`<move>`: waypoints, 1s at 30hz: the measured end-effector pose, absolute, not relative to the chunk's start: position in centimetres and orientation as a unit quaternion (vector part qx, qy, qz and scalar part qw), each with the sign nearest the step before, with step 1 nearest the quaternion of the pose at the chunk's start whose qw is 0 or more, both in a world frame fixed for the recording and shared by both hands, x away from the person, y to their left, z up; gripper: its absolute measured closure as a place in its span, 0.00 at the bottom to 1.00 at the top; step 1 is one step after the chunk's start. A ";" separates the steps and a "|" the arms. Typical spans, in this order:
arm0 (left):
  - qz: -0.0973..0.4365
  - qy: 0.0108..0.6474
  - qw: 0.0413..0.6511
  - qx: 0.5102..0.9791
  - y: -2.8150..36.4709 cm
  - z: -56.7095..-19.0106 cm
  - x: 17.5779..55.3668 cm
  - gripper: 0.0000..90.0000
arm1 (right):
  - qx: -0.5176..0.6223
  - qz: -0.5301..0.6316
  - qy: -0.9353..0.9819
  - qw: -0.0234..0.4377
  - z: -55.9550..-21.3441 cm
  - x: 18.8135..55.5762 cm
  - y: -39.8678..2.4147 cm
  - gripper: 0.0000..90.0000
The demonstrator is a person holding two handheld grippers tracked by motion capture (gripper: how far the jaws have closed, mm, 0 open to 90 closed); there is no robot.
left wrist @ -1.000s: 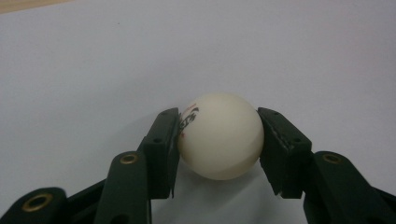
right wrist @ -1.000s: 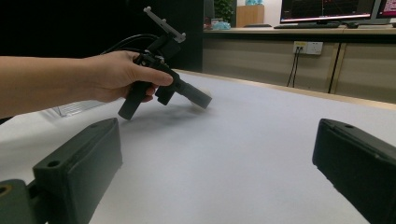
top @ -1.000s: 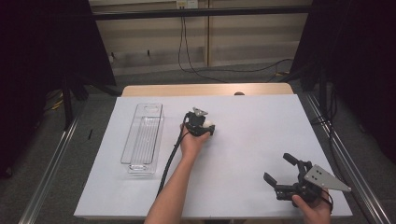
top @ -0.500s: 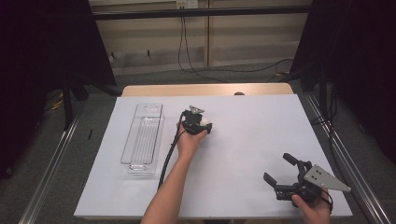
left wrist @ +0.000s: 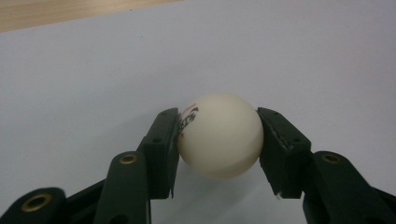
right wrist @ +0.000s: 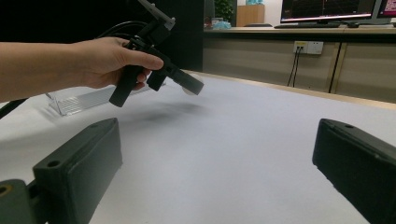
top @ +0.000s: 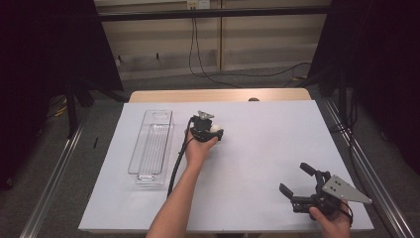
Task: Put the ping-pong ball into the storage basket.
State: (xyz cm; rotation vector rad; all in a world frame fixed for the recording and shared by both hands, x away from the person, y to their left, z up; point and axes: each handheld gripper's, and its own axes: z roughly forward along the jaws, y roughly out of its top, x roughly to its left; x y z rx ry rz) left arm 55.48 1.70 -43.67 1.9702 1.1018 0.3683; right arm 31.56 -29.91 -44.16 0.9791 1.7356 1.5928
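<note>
A white ping-pong ball (left wrist: 219, 135) with small printed lettering is pinched between the two black jaws of my left gripper (left wrist: 218, 140). In the high view that gripper (top: 216, 132) hangs above the middle of the white table with the ball (top: 215, 129) at its tip. The right gripper view shows it lifted off the surface, its shadow beneath. My right gripper (top: 296, 181) rests low near the table's front right corner, jaws wide apart and nothing between them. Its black fingers (right wrist: 79, 168) frame bare table.
A long clear plastic tray (top: 152, 145) lies on the left half of the white table (top: 262, 144), just left of the left hand. A bare wooden strip (top: 223, 95) runs along the far edge. Metal rails flank both sides of the table.
The left hand with the ball has drifted slightly away from me and to the left. The right gripper has kept still.
</note>
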 end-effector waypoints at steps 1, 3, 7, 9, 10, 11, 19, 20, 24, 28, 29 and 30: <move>0.147 0.434 0.413 0.787 1.8 -43.6 55.5 0.57 | 0.367 0.598 0.651 0.291 -44.2 31.6 -29.9 0.01; 0.146 0.436 0.417 0.784 1.8 -43.5 55.4 0.57 | 0.367 0.597 0.651 0.291 -44.2 31.6 -29.9 0.01; 0.147 0.433 0.414 0.788 1.9 -43.3 55.2 0.57 | 0.367 0.597 0.651 0.290 -44.2 31.5 -29.9 0.01; 0.147 0.428 0.410 0.792 2.0 -43.1 55.2 0.57 | 0.368 0.597 0.652 0.290 -44.2 31.5 -29.9 0.01; 0.148 0.434 0.418 0.784 1.9 -43.1 55.1 0.57 | 0.367 0.597 0.652 0.290 -44.2 31.5 -29.9 0.01; 0.147 0.436 0.421 0.782 1.9 -43.0 55.1 0.57 | 0.367 0.597 0.652 0.289 -44.2 31.5 -29.9 0.01; 0.147 0.429 0.419 0.786 2.3 -42.3 54.7 0.57 | 0.366 0.598 0.652 0.289 -44.2 31.6 -29.8 0.01; 0.146 0.435 0.428 0.779 2.2 -42.3 54.7 0.57 | 0.365 0.598 0.652 0.289 -44.2 31.6 -29.8 0.01; 0.148 0.435 0.426 0.779 2.5 -41.9 54.6 0.57 | 0.367 0.598 0.651 0.289 -44.2 31.6 -29.8 0.01; 0.151 0.433 0.424 0.781 2.8 -41.6 54.5 0.57 | 0.367 0.597 0.652 0.290 -44.1 31.5 -29.9 0.01; 0.152 0.434 0.424 0.780 2.9 -41.5 54.4 0.57 | 0.367 0.597 0.652 0.290 -44.1 31.5 -29.9 0.01; 0.153 0.434 0.421 0.782 3.0 -41.4 54.4 0.57 | 0.367 0.597 0.652 0.290 -44.1 31.5 -29.9 0.01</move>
